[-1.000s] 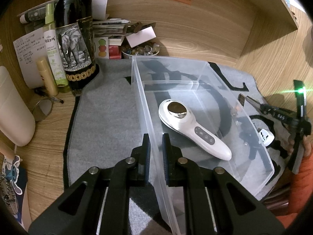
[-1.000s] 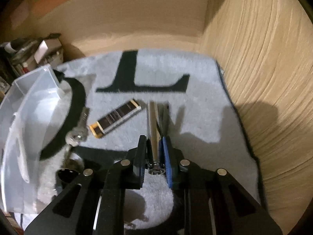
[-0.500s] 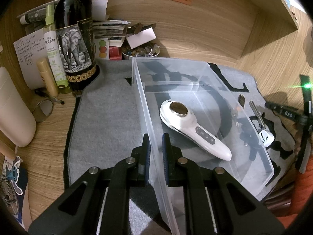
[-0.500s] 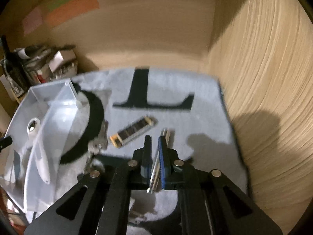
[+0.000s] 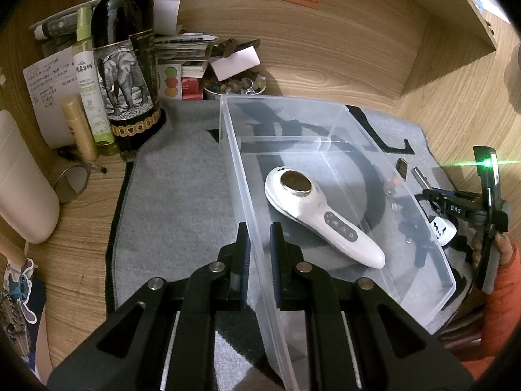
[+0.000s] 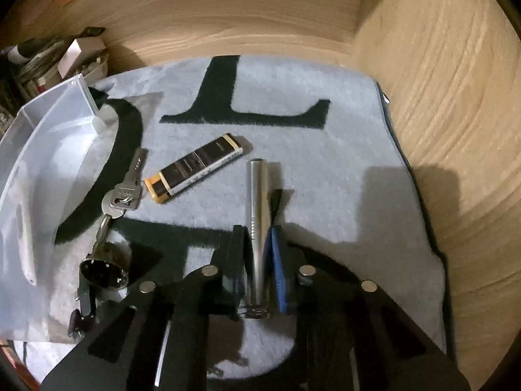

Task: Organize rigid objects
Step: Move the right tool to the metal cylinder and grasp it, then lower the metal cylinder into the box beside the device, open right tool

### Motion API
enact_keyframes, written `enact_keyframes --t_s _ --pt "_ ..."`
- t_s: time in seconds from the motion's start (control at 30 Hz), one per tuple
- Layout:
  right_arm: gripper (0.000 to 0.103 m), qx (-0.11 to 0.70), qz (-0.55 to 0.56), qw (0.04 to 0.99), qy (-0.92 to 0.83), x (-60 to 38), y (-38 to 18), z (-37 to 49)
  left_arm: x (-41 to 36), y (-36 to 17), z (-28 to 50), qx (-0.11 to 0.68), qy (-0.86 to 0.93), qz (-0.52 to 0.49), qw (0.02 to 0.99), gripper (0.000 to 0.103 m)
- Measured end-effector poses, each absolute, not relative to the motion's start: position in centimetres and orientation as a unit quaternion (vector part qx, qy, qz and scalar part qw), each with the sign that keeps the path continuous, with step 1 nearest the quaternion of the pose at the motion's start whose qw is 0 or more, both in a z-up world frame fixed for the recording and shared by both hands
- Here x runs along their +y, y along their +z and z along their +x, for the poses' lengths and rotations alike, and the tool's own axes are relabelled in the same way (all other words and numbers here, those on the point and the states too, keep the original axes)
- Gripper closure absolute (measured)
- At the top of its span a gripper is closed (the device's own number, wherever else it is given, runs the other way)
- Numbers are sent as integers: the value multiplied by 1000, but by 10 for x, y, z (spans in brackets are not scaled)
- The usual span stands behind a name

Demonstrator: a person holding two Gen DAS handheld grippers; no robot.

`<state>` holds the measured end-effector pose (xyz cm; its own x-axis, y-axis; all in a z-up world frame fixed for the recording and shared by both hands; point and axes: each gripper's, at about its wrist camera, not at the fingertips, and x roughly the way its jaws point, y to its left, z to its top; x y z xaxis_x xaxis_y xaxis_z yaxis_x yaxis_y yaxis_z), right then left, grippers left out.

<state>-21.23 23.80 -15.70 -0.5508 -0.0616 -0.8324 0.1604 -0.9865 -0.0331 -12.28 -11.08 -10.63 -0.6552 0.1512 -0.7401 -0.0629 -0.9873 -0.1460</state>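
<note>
Metal tube (image 6: pixel 257 218) in right jaws, bare mat (image 6: pixel 342 169) alongside

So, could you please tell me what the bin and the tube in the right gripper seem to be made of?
Bin: clear, glossy plastic, likely; the mat's lettering shows through its walls.
Tube: apparently brushed metal; silvery sheen with lengthwise highlights, held in the right gripper.

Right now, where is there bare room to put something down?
Free: the grey mat left of the clear bin, and the bin floor around the white device. Crowded: the bottle corner, and near the keys and lighter.
</note>
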Motion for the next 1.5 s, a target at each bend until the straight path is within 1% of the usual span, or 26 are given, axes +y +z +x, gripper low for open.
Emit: enact_keyframes --t_s 0.17,0.53,0.77,0.97,1.2,1.33,1.5 --pt "89 26 453 71 -888 241 -144 -208 -111 -106 -123 -51 908 -411 59 91" --pt "89 40 363 110 -925 205 -79 -191 -111 -106 -123 -50 908 -411 58 91" --pt "89 56 309 180 -932 159 -43 -181 -112 -106 -124 -50 909 -411 58 91" --pt "89 72 281 236 -927 123 -26 -171 -111 -106 -124 -50 908 -411 58 91" --pt "89 85 282 284 -913 89 -29 -170 -111 -106 -124 -50 909 -411 57 91" --pt "89 101 314 292 -898 70 -49 -180 -110 -106 -124 -51 909 -411 57 91" --pt "89 140 364 274 -879 53 -82 -197 -109 -105 -125 -52 909 -410 57 91"
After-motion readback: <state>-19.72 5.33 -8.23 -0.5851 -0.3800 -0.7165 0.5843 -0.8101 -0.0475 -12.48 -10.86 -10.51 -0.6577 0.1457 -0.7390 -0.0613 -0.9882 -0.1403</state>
